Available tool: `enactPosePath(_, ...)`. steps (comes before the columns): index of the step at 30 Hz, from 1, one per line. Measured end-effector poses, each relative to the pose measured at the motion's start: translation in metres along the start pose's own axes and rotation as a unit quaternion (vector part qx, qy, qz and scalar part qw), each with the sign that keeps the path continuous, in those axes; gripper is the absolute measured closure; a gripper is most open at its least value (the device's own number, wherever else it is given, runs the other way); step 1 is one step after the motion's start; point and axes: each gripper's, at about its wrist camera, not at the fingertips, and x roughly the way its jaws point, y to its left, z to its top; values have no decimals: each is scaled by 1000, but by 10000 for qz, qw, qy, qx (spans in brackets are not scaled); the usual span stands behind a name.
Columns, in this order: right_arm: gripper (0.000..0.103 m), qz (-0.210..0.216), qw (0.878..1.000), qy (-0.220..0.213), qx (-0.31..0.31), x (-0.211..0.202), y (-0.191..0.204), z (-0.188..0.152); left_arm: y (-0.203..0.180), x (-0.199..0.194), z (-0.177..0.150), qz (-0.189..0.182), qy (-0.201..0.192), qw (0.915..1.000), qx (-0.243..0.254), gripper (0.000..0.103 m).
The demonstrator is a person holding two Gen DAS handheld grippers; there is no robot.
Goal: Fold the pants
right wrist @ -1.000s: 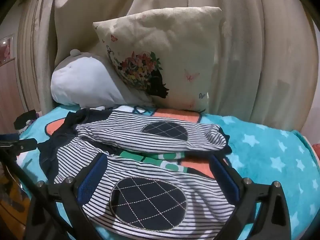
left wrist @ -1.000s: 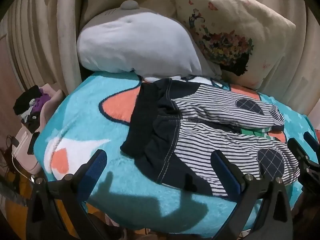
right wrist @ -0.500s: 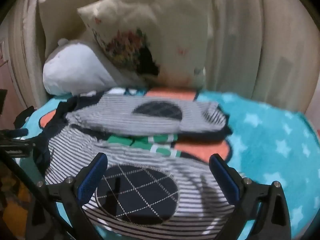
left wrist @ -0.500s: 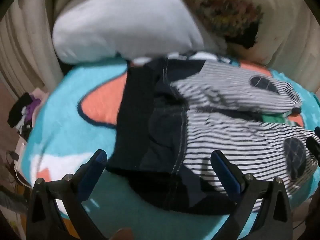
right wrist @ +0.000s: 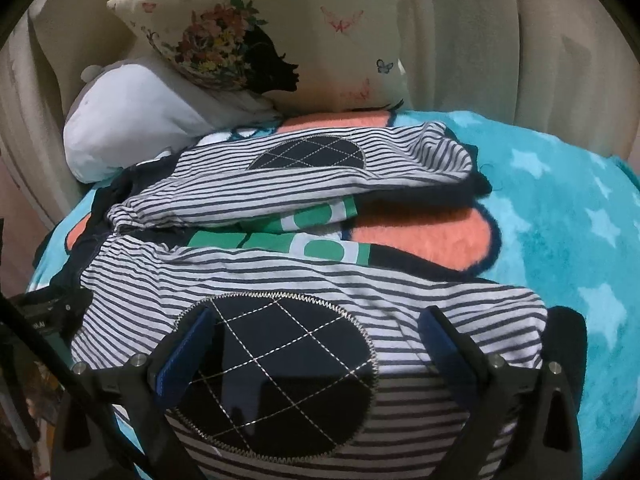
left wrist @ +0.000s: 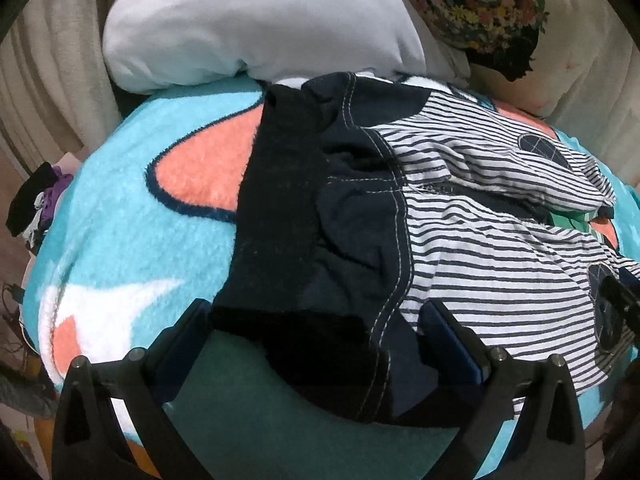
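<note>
Striped pants (left wrist: 488,248) with a dark navy waist (left wrist: 320,240) lie spread on a turquoise blanket (left wrist: 140,200), legs apart. My left gripper (left wrist: 316,332) is open, its blue-padded fingers either side of the near waist corner, just above it. My right gripper (right wrist: 316,340) is open over the near leg (right wrist: 300,280), straddling its round navy knee patch (right wrist: 280,372). The far leg (right wrist: 304,172) has its own patch. The left gripper also shows at the left edge of the right wrist view (right wrist: 48,308).
A grey-white plush cushion (left wrist: 256,20) and a floral pillow (right wrist: 256,40) lean against cream curtains (right wrist: 500,40) behind the pants. The blanket (right wrist: 560,208) has free room right of the legs. Clutter (left wrist: 36,200) sits beyond the blanket's left edge.
Both grippers have moved forward and down towards the pants. The left now straddles the waist corner, the right straddles the near knee patch. Both stay open.
</note>
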Motion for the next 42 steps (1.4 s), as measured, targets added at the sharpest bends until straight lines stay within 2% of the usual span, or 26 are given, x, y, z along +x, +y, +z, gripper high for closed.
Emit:
enactPosePath(1, 0, -15, 9999, 152, -47, 7, 1, 16, 2, 1, 5, -22, 30, 10000, 4, 0)
enactPosePath(4, 0, -172, 9989, 288, -329, 9, 8, 14, 4, -13, 6, 4, -105, 9999, -66, 0)
enactPosePath(11, 1, -562, 9967, 179, -554, 5, 17, 19, -3, -65, 10, 297, -809, 9963, 47, 0)
enactPosePath(12, 1, -653, 9964, 54, -544, -2, 17, 21, -4, -73, 11, 328, -921, 9952, 83, 0)
enactPosePath(17, 1, -551, 9949, -835, -84, -52, 0, 34, -16, -93, 22, 392, -1257, 9909, 271, 0)
enactPosePath(22, 0, -306, 9786, -2002, 378, -108, -25, 49, -22, -102, 28, 539, -1444, 9873, 386, 0)
enactPosePath(25, 0, -266, 9861, -1624, 225, -108, -36, 64, -24, -101, 31, 586, -1433, 9870, 423, 0)
enactPosePath(27, 2, -299, 9873, -1546, 227, -111, -34, 74, -25, -101, 33, 612, -1437, 9865, 483, 0)
enactPosePath(30, 8, -518, 9885, -1415, 140, -111, -40, 86, -24, -98, 36, 599, -1397, 9871, 508, 0)
enactPosePath(36, 8, -1065, 9861, -1259, 190, -109, -54, 98, -22, -93, 41, 588, -1352, 9875, 557, 0)
enactPosePath(38, 8, -1062, 9871, -1174, 224, -105, -58, 101, -23, -91, 43, 633, -1362, 9868, 610, 0)
enactPosePath(42, 8, -676, 9928, -920, 349, -94, -67, 102, -22, -84, 49, 661, -1302, 9868, 694, 0)
